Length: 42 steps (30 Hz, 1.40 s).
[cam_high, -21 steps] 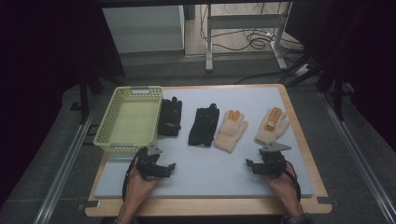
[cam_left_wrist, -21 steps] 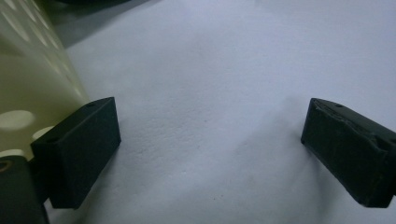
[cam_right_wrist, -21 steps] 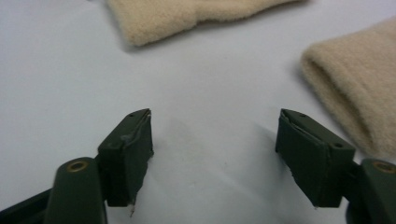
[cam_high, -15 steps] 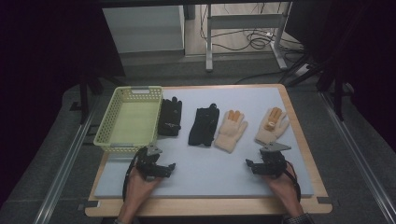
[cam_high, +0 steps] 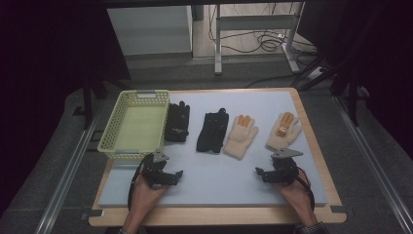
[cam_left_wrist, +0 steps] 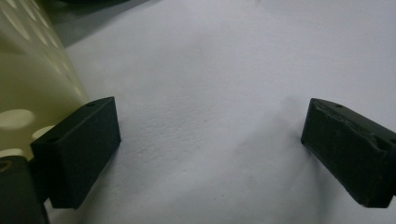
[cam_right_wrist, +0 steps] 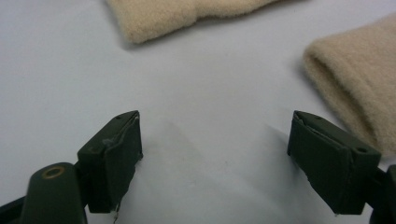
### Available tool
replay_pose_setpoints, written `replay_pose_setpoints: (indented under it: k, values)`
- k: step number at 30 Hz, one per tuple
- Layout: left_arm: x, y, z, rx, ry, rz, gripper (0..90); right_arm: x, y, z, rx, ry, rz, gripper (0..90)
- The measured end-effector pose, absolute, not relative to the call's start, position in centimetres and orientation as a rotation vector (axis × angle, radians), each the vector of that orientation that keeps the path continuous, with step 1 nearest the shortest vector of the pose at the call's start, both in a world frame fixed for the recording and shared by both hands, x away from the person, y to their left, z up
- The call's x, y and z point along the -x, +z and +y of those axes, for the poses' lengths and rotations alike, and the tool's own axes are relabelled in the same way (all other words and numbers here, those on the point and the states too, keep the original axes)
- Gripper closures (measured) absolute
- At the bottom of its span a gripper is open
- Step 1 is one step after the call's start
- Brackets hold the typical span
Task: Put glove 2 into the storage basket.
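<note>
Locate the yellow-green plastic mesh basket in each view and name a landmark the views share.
High view: yellow-green plastic mesh basket at the mat's left edge, beside a black glove.
Left gripper view: its wall fills the left edge.
Right gripper view: not in it.
Shared landmark: the pale blue-grey mat.

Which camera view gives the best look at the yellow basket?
The high view: the whole yellow basket shows there, its rim, perforated walls and inside, at the table's left beside a black glove. The left gripper view catches just a blurred strip of its perforated wall by one jaw.
</note>
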<state>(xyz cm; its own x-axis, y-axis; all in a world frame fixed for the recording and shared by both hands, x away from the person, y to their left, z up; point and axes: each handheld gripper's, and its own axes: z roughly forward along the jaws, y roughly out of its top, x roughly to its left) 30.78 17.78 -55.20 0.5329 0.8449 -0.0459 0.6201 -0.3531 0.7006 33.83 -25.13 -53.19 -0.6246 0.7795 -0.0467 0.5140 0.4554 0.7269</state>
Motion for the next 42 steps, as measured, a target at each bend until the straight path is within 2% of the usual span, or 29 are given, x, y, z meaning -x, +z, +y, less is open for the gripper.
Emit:
replay_pose_setpoints:
  k: [23, 42]
  values:
    - [-30.8, -55.2, 17.8, -2.095, 0.429, 1.181, 4.8, -35.3, -51.6, -22.9, -1.045, 1.024, 2.378, 23.0]
    - [-30.8, -55.2, 17.8, -2.094, 0.428, 1.181, 4.8, -38.9, -49.4, -17.8, -0.945, 1.093, 2.416, 38.6]
